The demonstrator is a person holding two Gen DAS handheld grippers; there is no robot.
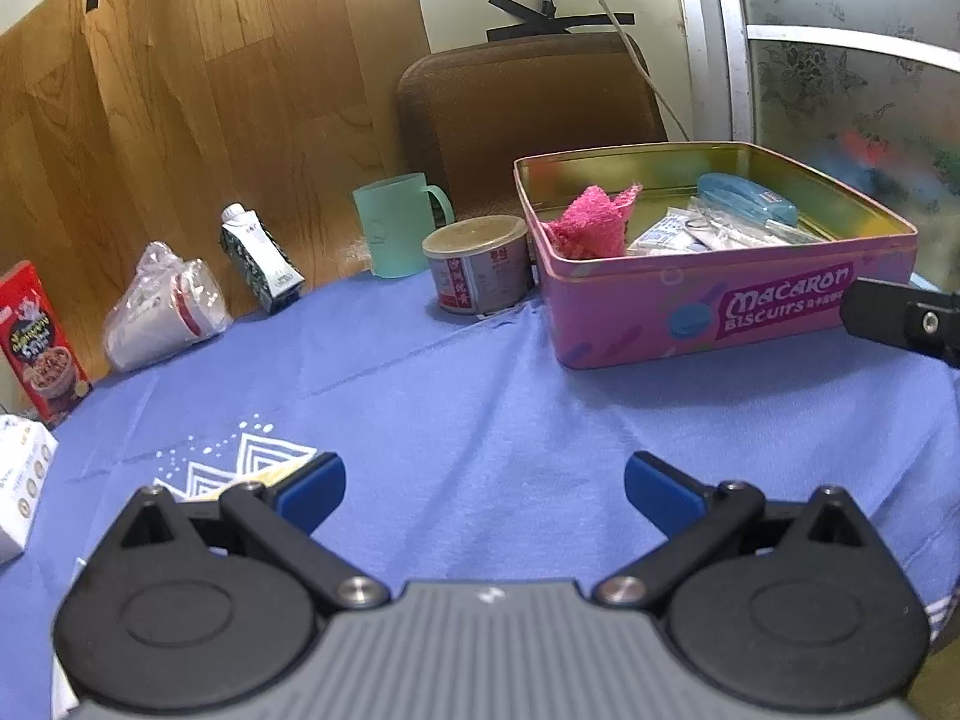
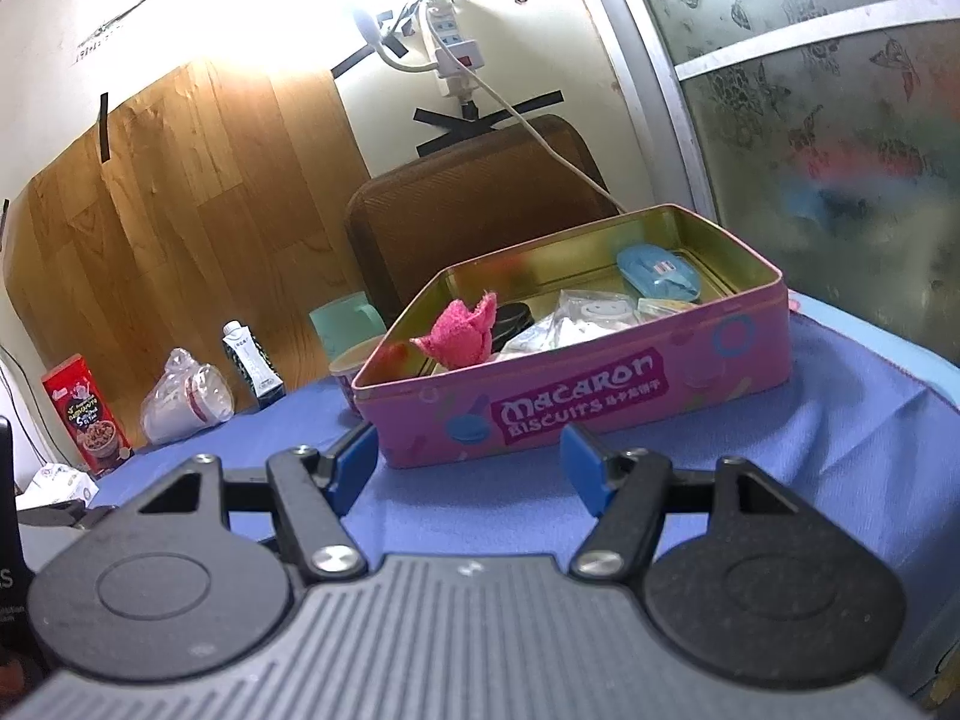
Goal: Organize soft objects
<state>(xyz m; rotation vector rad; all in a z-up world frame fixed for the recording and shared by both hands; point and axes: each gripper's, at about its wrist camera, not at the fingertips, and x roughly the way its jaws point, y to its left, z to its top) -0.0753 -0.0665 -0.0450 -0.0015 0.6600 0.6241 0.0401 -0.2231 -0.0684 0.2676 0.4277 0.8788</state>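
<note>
A pink biscuit tin (image 1: 708,312) (image 2: 600,402) stands open on the blue cloth (image 1: 456,396) (image 2: 810,420). Inside it lie a crumpled pink cloth (image 1: 591,219) (image 2: 465,330), a light blue case (image 1: 747,197) (image 2: 657,270) and several clear packets (image 1: 708,231) (image 2: 576,318). My left gripper (image 1: 485,495) is open over bare cloth, well short of the tin, nothing between its blue pads. My right gripper (image 2: 468,468) is open just in front of the tin's printed wall and holds nothing. Its black finger (image 1: 900,318) shows at the right edge of the left wrist view.
Left of the tin stand a round lidded can (image 1: 478,267), a green mug (image 1: 397,227) (image 2: 345,321), a small carton (image 1: 259,259) (image 2: 251,369), bagged cups (image 1: 165,309) (image 2: 186,402) and a red box (image 1: 42,342) (image 2: 87,414). A white box (image 1: 21,480) sits at the left edge. A brown chair back (image 1: 528,114) (image 2: 474,198) rises behind.
</note>
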